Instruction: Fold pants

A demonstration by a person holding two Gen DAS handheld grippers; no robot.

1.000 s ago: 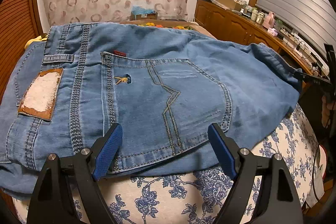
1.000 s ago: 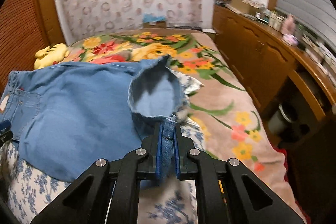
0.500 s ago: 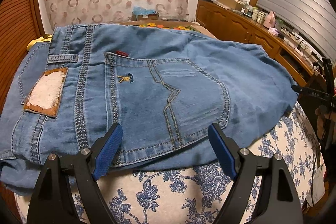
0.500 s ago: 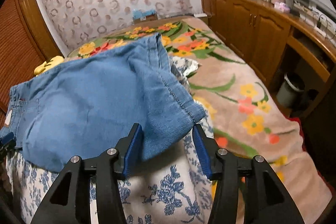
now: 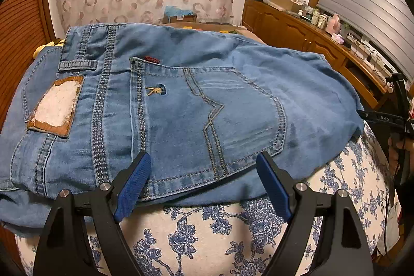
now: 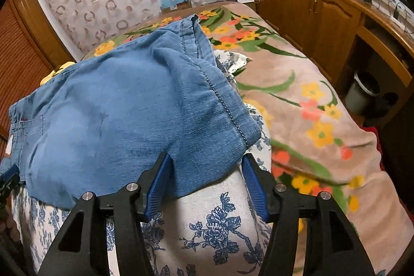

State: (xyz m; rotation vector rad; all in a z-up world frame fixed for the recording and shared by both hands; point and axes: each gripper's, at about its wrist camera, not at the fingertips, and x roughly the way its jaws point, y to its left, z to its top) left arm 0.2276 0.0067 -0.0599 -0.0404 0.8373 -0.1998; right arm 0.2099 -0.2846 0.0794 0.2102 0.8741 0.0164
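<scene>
From the left wrist view, the faded blue denim pants lie folded on a white cushion printed with blue flowers, back pocket and worn leather waistband patch facing up. Their near edge sits just beyond the left tongs, whose blue pads stand wide apart, released, with the left pad over the near hem; whether it touches the cloth I cannot tell. Nothing is gripped. At the far right edge the right tongs show as a black frame beside the leg end of the denim. Compared with a second ago, the raised leg end at the right has dropped flat, and the left tongs are unchanged.

From the right wrist view, the hemmed leg end of the pants rests on the same cushion, atop a bed with a beige flowered blanket. The hem corner reaches down between the pads of the right tongs, which are half open and closing; the left pad lies against the cloth, the right pad stands clear, so the denim is not clamped. A second ago these tongs were pinched on the hem and held it up.
</scene>
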